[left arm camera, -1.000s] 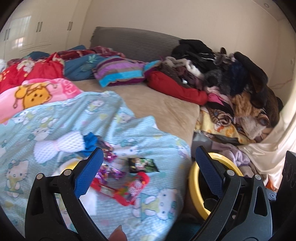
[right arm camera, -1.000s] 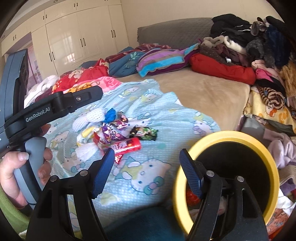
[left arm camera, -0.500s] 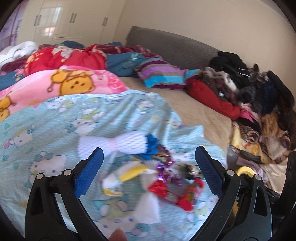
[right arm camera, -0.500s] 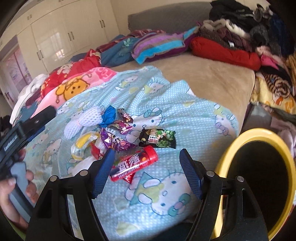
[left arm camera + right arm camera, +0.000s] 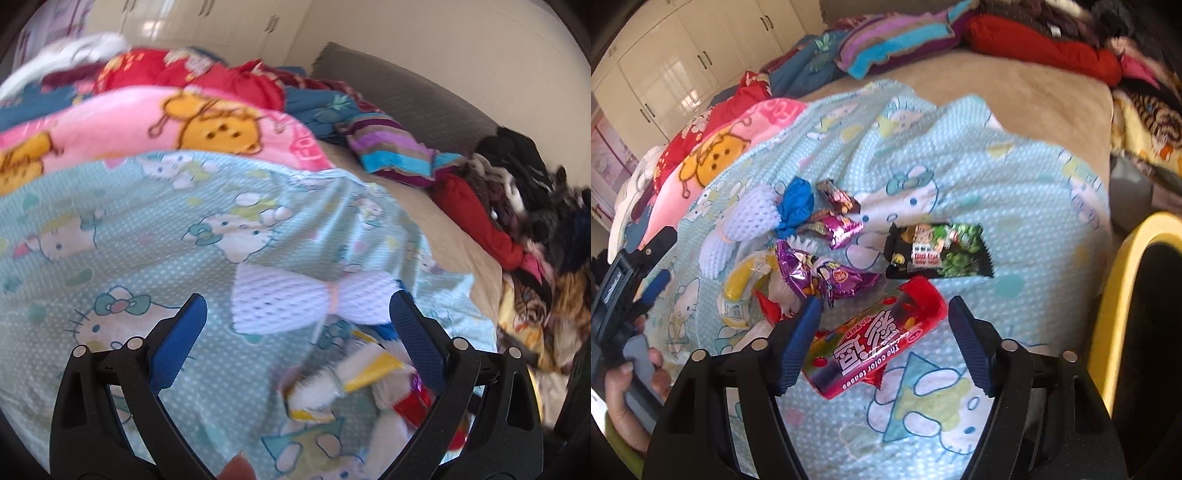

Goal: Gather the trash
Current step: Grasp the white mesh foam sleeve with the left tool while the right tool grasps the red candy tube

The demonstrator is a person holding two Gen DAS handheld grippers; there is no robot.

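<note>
Left wrist view: the left tongs (image 5: 297, 317) stand wide open with nothing between the fingers. A white foam net (image 5: 314, 297) lies just past the fingertips at mid-frame, its long axis running left to right across the gap, pinched at a pink band. Lower right of the frame, a blurred heap of wrappers (image 5: 351, 384) sits between the finger arms, on the light blue cat-print blanket (image 5: 110, 229) that covers the bed.

Right wrist view: the right tongs (image 5: 882, 325) are partly open, their jaws having just been closing a little, and they grip nothing yet. The red candy tube (image 5: 875, 343) lies on the blanket in the gap between the two fingers, at lower centre. Its long axis runs on a slant, from lower left to upper right of the frame, so it crosses the gap at an angle, not squarely; the red cap end points to the upper right. The tube looks nearer to these tongs than to the left ones, which show at the left edge held by a hand (image 5: 631, 384). The yellow-rimmed bin (image 5: 1126, 295) stands at the right edge, off the bed. A dark green packet (image 5: 938, 251) lies just above the tube.
</note>
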